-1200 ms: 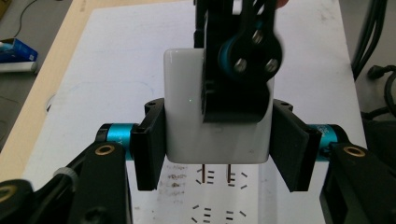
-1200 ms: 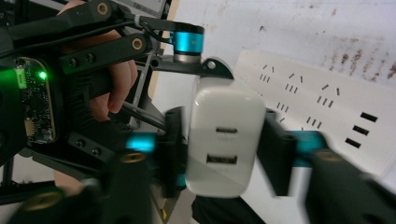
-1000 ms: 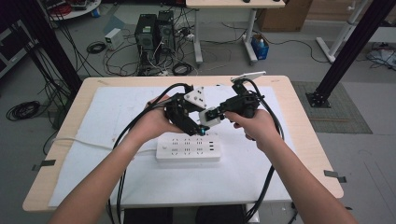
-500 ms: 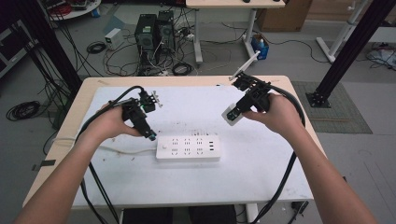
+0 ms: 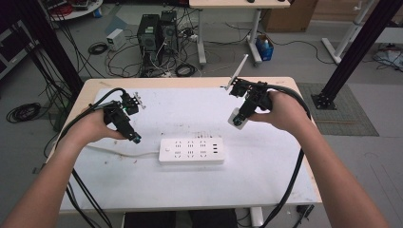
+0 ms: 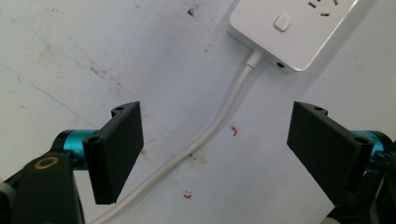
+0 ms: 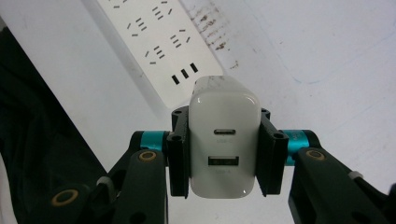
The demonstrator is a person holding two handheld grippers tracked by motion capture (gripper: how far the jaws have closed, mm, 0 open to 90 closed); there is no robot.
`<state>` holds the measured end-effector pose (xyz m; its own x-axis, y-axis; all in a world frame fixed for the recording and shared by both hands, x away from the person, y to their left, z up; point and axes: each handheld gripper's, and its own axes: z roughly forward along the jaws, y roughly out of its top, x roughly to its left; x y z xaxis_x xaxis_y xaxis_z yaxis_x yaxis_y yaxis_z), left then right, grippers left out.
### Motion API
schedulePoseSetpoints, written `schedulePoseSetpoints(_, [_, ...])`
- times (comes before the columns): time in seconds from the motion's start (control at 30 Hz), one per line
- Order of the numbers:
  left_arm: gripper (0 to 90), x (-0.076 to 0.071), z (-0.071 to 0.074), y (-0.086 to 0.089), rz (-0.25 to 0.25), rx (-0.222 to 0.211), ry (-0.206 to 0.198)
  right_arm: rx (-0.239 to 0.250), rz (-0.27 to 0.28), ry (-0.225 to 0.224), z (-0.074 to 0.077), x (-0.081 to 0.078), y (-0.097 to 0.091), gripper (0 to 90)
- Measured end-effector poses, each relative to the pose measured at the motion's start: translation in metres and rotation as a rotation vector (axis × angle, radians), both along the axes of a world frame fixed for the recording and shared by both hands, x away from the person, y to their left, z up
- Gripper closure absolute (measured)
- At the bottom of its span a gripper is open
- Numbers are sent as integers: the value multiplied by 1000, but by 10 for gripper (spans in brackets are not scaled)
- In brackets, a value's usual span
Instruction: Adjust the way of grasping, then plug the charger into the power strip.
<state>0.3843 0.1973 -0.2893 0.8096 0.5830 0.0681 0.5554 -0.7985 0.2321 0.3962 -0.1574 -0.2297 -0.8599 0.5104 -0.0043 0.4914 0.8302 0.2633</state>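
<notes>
A: State the condition of the left hand-held gripper [image 5: 134, 139].

B: Its jaws stand wide apart and hold nothing. In the left gripper view they straddle the white cord [image 6: 219, 123] that runs across the bench [image 5: 190, 190] into the end of the power strip [image 5: 191, 151]. From the high view, it sits just left of the strip, over the left half of the bench.

A: And the right hand-held gripper [image 7: 224, 147]?

B: Clamped on a white charger block [image 7: 224, 144], one jaw pressed against each side. The block's facing end carries two ports, one small oval and one wider rectangular (both visible in the right gripper view).

A: Location of the charger block?

B: In the high view it is held to the right of and beyond the power strip, well apart from it. Whether it touches the bench cannot be told.

A: Position of the power strip?

B: It lies flat near the centre of the bench, sockets up, between the two forearms.
</notes>
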Motion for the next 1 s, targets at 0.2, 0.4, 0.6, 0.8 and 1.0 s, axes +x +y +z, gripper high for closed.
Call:
schedulePoseSetpoints(0.2, [187,-5,4,0,-17,-5,3,-8,53,-4,-5,3,7,622])
schedulePoseSetpoints(0.4, [187,-11,3,5,-15,-18,-13,-15,124,-6,-21,9,23,622])
schedulePoseSetpoints(0.6, [187,-16,-2,11,-9,-18,-21,-36,238,-14,-52,15,45,622])
schedulePoseSetpoints(0.8, [187,-18,-6,15,-11,-22,-19,-78,313,-6,-78,16,64,622])
schedulePoseSetpoints(1.0, [187,-21,-12,17,-20,-21,-12,-83,386,6,-95,19,86,623])
